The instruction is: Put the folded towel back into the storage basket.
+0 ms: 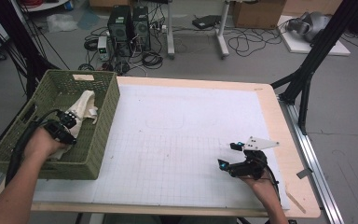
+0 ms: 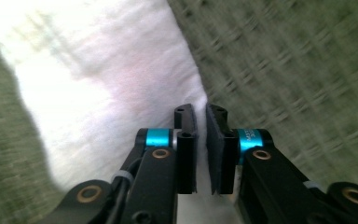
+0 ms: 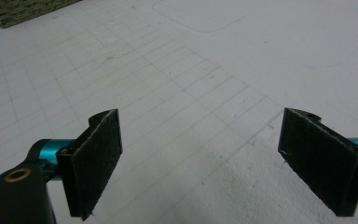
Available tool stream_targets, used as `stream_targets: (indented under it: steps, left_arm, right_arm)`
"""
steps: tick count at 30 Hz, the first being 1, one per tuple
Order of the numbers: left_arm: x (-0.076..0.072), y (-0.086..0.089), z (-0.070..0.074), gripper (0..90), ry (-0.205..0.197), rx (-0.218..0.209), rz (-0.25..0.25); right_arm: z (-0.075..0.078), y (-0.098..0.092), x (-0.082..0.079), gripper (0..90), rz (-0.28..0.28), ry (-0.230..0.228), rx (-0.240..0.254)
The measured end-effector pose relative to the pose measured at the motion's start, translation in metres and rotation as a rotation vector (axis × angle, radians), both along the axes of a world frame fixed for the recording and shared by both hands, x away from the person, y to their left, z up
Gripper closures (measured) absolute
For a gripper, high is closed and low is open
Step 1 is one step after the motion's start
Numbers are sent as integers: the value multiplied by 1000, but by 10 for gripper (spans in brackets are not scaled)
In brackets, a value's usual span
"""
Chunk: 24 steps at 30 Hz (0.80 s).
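A white cloth lies bunched inside the olive-green mesh basket at the table's left edge. My left gripper reaches into the basket from the near side. Its jaws stand almost together, pinching the cloth's edge. In the left gripper view the cloth spreads ahead of that gripper, with the basket's weave to the right. Over the gridded white mat, my right gripper hovers at the near right. It is open and holds nothing.
The basket's corner shows at the top left of the right gripper view, far from that gripper. A faint pencilled outline marks the mat's middle. Beyond the table are computer towers, cables and black stand legs.
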<state>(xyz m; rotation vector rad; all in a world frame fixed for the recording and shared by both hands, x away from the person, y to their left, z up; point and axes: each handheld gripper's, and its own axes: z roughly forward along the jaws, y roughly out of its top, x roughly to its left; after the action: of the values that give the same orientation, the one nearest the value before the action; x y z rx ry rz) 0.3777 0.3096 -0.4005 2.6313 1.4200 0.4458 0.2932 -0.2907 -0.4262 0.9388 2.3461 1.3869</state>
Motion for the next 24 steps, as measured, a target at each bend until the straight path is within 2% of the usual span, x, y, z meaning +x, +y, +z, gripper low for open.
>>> stream_targets:
  steps: [3,11,15,19,20,22,24]
  left_arm:
    - [-2,1,6,842,9,-32,-14]
    - [-7,2,36,843,17,-68,-70]
    - [-12,0,42,844,63,-63,-104]
    - [-15,-4,34,845,131,-64,-136]
    - [-15,-5,31,843,128,-61,-140]
    - [-14,-8,21,831,152,-74,-153]
    - [-11,-10,13,763,159,-100,-154]
  right_arm:
    - [0,0,0,130,-4,1,4]
    - [0,1,0,130,-2,2,-4]
    - [0,2,0,130,-2,-3,-4]
    - [0,2,0,130,-1,-1,-5]
    - [0,2,-1,131,0,1,-4]
    - [0,2,0,130,-1,1,-4]
    - [0,2,0,131,-2,1,-5]
